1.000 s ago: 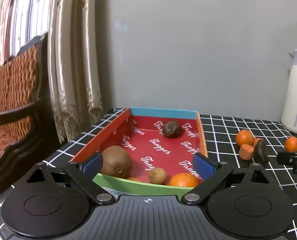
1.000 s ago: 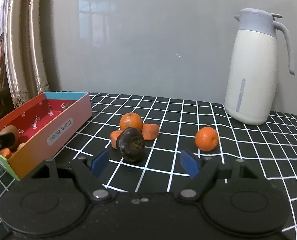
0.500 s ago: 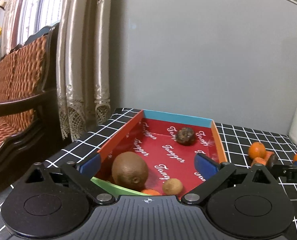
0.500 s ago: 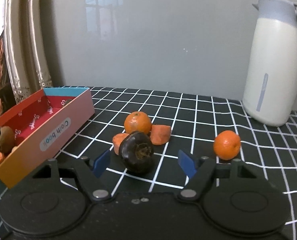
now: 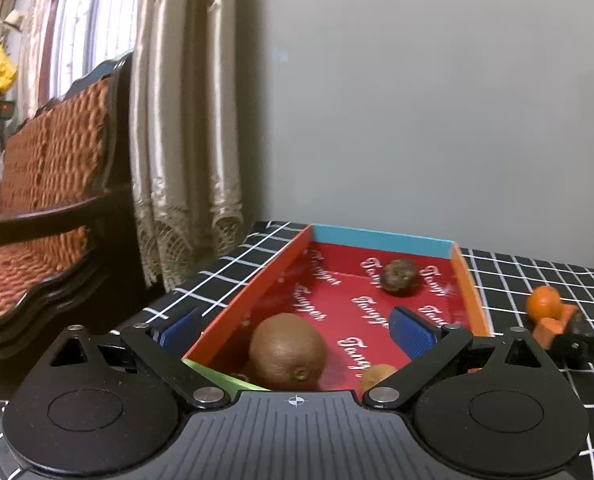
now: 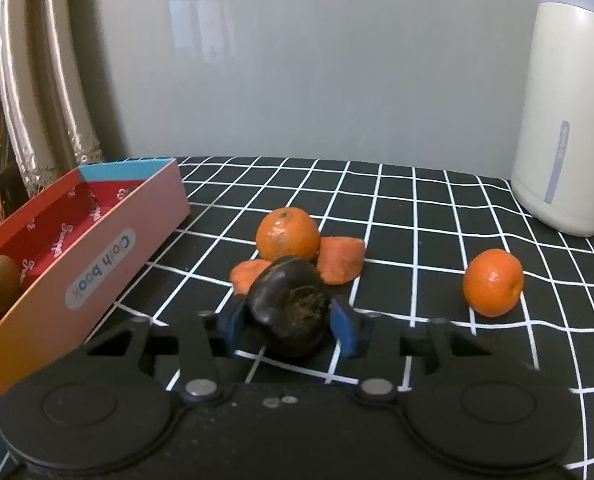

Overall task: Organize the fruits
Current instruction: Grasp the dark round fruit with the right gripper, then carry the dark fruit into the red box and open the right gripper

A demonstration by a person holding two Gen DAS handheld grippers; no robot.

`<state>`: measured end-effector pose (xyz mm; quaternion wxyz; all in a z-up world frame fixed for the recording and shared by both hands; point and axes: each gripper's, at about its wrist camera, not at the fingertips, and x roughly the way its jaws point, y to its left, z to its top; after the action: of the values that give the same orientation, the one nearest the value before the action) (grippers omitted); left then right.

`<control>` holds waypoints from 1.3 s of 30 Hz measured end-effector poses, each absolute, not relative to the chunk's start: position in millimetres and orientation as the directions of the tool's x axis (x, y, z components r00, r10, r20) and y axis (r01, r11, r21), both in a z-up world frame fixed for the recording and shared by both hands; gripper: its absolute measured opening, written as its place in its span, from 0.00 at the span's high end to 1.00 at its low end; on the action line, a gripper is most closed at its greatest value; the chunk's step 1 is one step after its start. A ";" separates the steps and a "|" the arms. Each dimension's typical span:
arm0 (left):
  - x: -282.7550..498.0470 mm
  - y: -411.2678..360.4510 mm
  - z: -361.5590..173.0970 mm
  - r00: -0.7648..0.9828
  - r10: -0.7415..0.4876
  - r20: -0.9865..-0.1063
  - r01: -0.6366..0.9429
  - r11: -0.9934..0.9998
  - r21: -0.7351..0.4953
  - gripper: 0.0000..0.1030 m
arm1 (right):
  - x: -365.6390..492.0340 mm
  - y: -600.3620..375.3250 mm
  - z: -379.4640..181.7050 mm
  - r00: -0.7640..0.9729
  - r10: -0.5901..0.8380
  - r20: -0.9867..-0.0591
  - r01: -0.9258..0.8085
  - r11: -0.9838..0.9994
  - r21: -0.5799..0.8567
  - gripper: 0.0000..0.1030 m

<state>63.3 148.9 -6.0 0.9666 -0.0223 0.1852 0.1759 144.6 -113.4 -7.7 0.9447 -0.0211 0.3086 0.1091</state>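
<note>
Clamping a dark, wrinkled fruit on the black grid-patterned tablecloth, the right gripper has just been closing its jaws, and both blue pads now press the fruit's sides. Landmark: the red-lined cardboard box. To the right of the box, and just behind the gripped fruit: one mandarin, with two orange wedge-shaped pieces touching it on either side. Farther right of the box, well apart from that cluster: a second mandarin. Farthest from the box, at the wall: a cream jug with a grey lid. Inside the box, seen from the left wrist: a large kiwi at the near end, a small brown fruit beside it, and another dark wrinkled fruit near the far blue wall. The left gripper hangs over the box's near end, jaws wide apart, one pad outside the orange side wall, the other above the red floor, gripping nothing. Beyond the box's left side: a curtain and a wooden armchair.
</note>
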 end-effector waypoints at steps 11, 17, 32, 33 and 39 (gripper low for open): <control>59.4 162.8 -4.6 0.866 0.327 -0.378 -0.365 0.930 -0.032 0.04 | 130.2 -108.3 -0.5 0.810 0.164 -0.563 -0.227 0.973 -0.043 0.60; 55.0 164.7 -3.2 0.868 0.325 -0.375 -0.365 0.930 -0.039 0.04 | 116.9 -111.4 11.0 0.822 0.150 -0.549 -0.223 0.972 -0.069 0.60; 46.2 173.6 -3.1 0.880 0.272 -0.388 -0.312 0.949 -0.042 0.04 | 83.1 -68.1 39.2 0.846 0.219 -0.486 -0.296 0.951 -0.086 0.60; 45.7 175.1 -3.1 0.880 0.273 -0.389 -0.311 0.949 -0.039 0.04 | 82.0 -63.9 40.0 0.846 0.227 -0.483 -0.303 0.949 -0.084 0.60; 38.6 191.1 -2.1 0.878 0.291 -0.380 -0.321 0.947 -0.016 0.04 | 79.4 -36.6 40.3 0.839 0.266 -0.474 -0.340 0.937 -0.077 0.60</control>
<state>38.6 191.1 -2.1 0.9682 -0.0391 0.1899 0.1579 79.4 -36.6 40.3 0.9557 -0.0791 0.2350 0.1585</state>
